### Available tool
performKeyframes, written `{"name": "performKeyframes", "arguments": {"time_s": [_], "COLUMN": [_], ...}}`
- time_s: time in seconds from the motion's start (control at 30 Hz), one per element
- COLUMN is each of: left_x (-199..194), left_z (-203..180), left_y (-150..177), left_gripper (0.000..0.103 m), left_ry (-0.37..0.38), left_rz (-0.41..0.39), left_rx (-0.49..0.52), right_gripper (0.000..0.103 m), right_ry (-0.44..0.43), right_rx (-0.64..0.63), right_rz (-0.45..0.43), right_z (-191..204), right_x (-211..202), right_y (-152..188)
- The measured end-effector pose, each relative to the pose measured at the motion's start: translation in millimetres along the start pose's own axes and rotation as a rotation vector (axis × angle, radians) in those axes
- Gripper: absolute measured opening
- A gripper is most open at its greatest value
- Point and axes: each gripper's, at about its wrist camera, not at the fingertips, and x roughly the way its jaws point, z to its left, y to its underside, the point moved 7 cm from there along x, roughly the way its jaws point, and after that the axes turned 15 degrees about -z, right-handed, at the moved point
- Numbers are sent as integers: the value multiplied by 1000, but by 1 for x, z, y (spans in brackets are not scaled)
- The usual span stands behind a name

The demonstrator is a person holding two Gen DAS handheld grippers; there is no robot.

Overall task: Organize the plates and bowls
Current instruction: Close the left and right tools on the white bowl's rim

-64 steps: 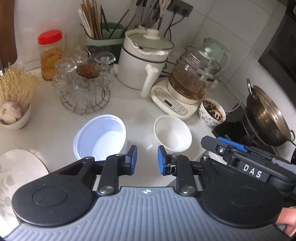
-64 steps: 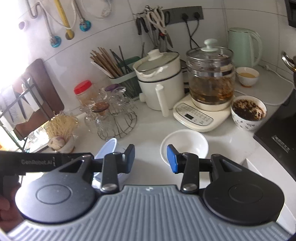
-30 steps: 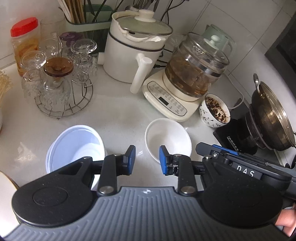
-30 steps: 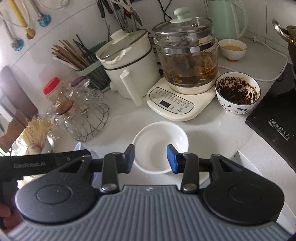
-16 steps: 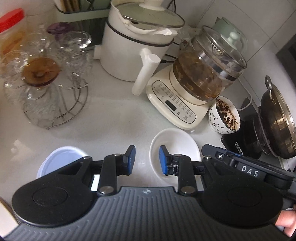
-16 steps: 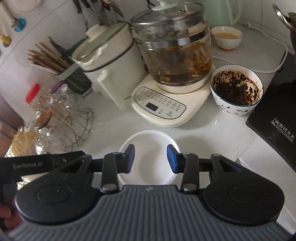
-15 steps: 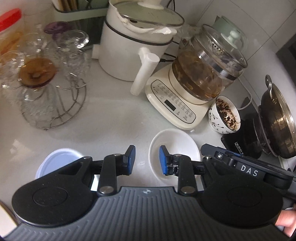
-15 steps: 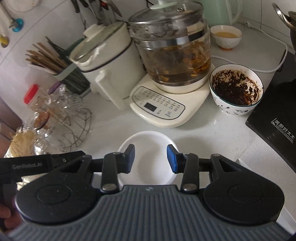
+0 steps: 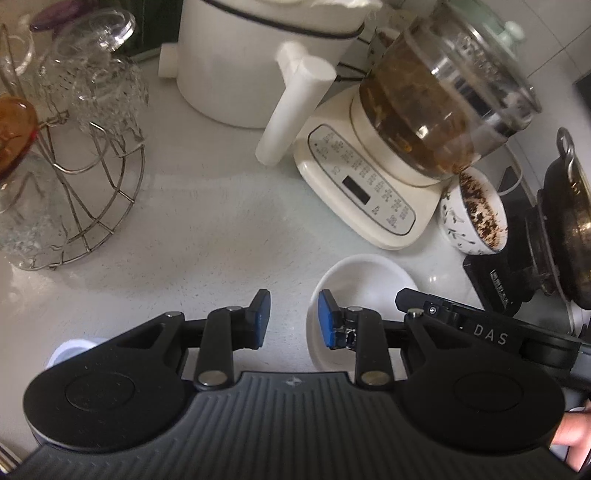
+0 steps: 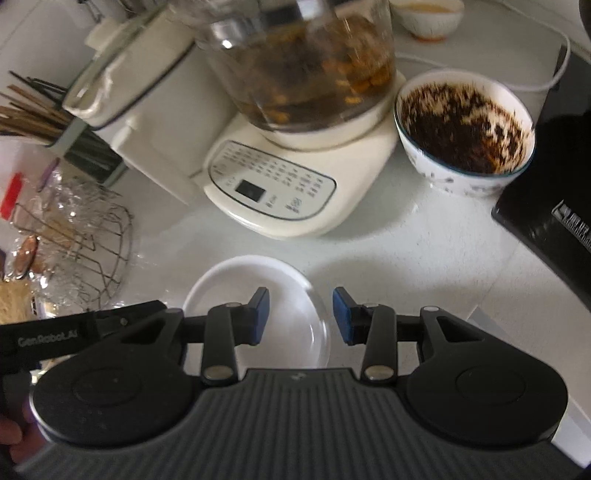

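Just below the right gripper, the empty white bowl sits on the white counter, its right rim lying between the spread blue pads with nothing pinched. The left gripper hangs beside it, also parted and empty, its right pad over the bowl's left edge.

To do the pickup well, I judge one tool should straddle the rim, one pad inside and one outside, and close only once the rim is seated deep between the pads; two tools on one small bowl risks a clash.

Ahead of the tools, a patterned bowl holds dark crumbly residue, the glass kettle on its cream base holds brown liquid with solids, and a small far bowl holds something yellowish.
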Motion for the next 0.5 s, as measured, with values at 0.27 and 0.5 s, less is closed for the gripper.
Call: {"name": "performKeyframes", "arguments": {"time_s": [0.27,0.5], "left_x": [20,22], "left_z": [9,10], "left_y": [3,2], "left_gripper": [33,33], "left_ry": [22,27], "left_rz": [50,53], "left_rx": [-35,-41], "right_gripper": [41,40], "right_ry": [28,24], "right_rx": [36,69], "right_rz": [68,96], "right_z": [-5,-8], "right_x": [16,23], "right_y": [15,23]}}
